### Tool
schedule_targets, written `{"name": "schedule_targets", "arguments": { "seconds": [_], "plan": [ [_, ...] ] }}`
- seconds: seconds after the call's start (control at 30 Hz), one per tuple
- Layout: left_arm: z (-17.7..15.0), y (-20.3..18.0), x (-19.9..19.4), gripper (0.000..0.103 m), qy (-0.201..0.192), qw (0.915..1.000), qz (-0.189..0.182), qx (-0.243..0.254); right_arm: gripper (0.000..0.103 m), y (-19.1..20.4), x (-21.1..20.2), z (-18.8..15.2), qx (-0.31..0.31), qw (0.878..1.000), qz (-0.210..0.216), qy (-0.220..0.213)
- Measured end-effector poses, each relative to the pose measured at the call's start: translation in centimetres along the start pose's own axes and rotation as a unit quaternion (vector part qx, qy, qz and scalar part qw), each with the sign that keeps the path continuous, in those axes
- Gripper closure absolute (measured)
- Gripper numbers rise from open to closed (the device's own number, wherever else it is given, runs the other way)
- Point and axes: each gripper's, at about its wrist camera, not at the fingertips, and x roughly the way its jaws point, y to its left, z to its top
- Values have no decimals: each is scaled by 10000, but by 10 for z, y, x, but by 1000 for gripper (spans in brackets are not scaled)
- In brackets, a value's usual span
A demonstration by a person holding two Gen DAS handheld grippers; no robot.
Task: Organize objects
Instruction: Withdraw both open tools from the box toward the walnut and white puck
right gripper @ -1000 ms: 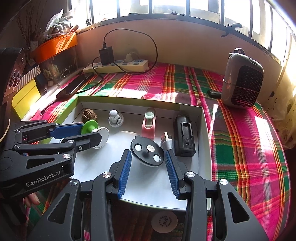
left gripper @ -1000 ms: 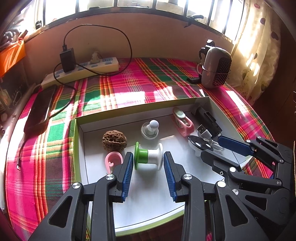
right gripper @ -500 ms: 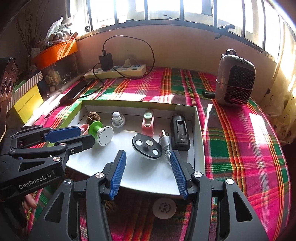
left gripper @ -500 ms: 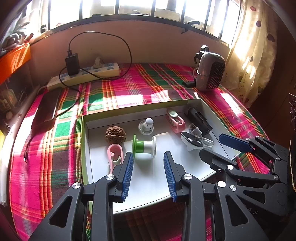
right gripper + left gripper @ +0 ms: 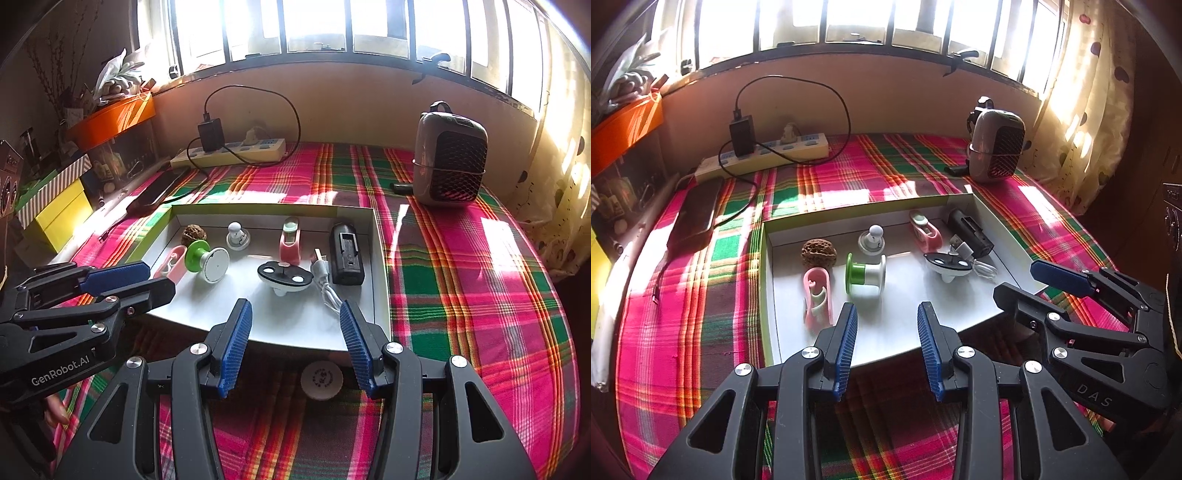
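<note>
A shallow white tray with a green rim point(image 5: 767, 295) point(image 5: 380, 258) lies on the plaid cloth. In it lie a walnut point(image 5: 818, 252), a pink clip point(image 5: 817, 295), a green-and-white spool point(image 5: 865, 275) point(image 5: 207, 258), a white knob point(image 5: 871, 240), a pink holder point(image 5: 925, 230), a black battery charger point(image 5: 971, 233) point(image 5: 345, 251), a black-and-white disc point(image 5: 948, 263) point(image 5: 284, 275) and a white USB cable point(image 5: 325, 280). My left gripper point(image 5: 887, 325) is open and empty, above the tray's near edge. My right gripper point(image 5: 295, 325) is open and empty, above the tray's near right edge.
A power strip with a black charger point(image 5: 764, 151) and a phone point(image 5: 698, 214) lie at the back left. A small grey heater point(image 5: 995, 151) point(image 5: 448, 162) stands at the back right. A white round cap point(image 5: 321, 380) lies on the cloth below the tray. Boxes stand at the left point(image 5: 59, 206).
Both grippers have drawn back and up from the tray, empty; the spool and the disc stay where they lay. The right gripper has opened wider.
</note>
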Motion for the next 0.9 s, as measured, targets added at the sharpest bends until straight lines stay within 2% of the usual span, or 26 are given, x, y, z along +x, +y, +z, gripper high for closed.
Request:
{"name": "schedule_targets", "arguments": {
  "seconds": [0.13,0.47,0.9],
  "plan": [
    [-6,-4,-6,71,-49,10000,63,34,52,-1,-7,-4,11,10000,-21,-55],
    [-23,-6,-14,71,-99,9998,-130,-125,52,-10,-19,-20,108,9999,-94,-59],
    [-38,-17,-8,71,111,9987,-431,-251,52,-23,-27,-42,210,9997,-138,44]
  ]
}}
